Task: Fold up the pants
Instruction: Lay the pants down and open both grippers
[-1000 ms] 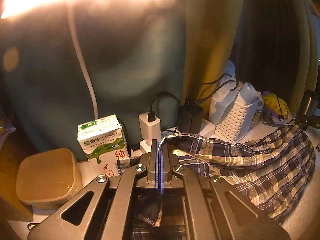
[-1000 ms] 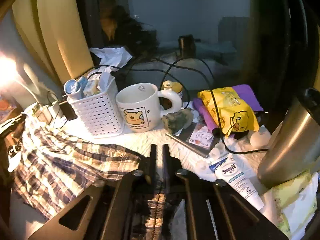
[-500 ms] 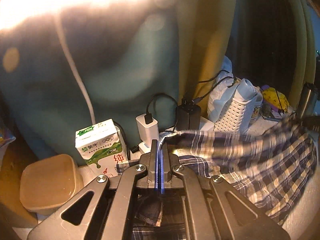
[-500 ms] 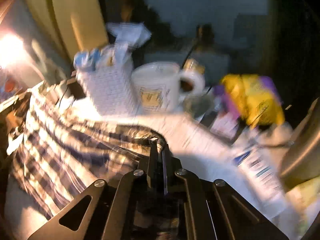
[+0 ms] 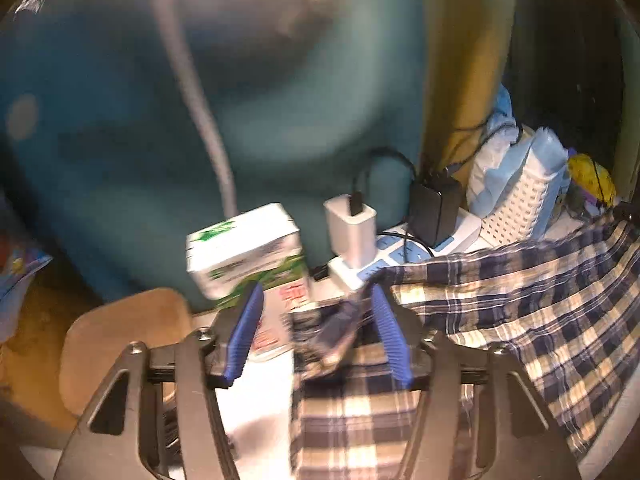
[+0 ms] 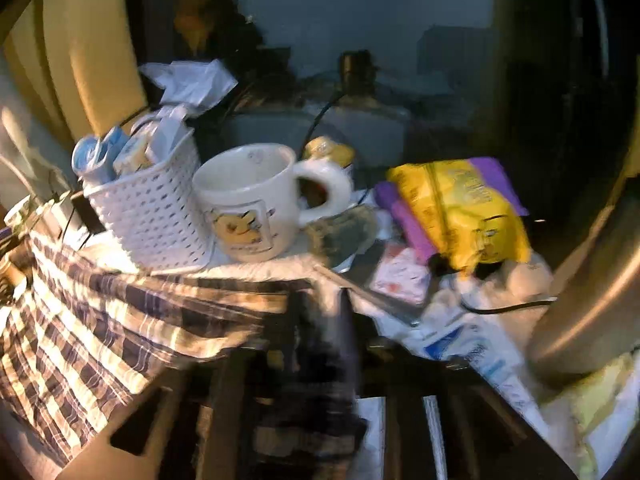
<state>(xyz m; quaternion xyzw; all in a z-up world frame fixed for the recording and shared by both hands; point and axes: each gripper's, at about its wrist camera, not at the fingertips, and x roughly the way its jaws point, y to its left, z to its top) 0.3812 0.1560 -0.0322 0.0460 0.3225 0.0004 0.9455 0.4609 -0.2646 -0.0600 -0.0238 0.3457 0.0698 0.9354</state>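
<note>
The navy, cream and tan plaid cotton pants (image 5: pixel 520 312) were lying crumpled and loosely doubled over on the white counter (image 5: pixel 260 400), nowhere near a neat fold. One bunched corner poked up at the near edge, with the wrinkled rest spread flat beside it. The right wrist view was pretty blurry, same fabric (image 6: pixel 120 320).

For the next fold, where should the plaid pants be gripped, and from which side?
Probably the bunched edge of the plaid pants lying between the opening left gripper: it stands up in a ridge. Come from above, the near side; a milk carton crowds behind.
</note>
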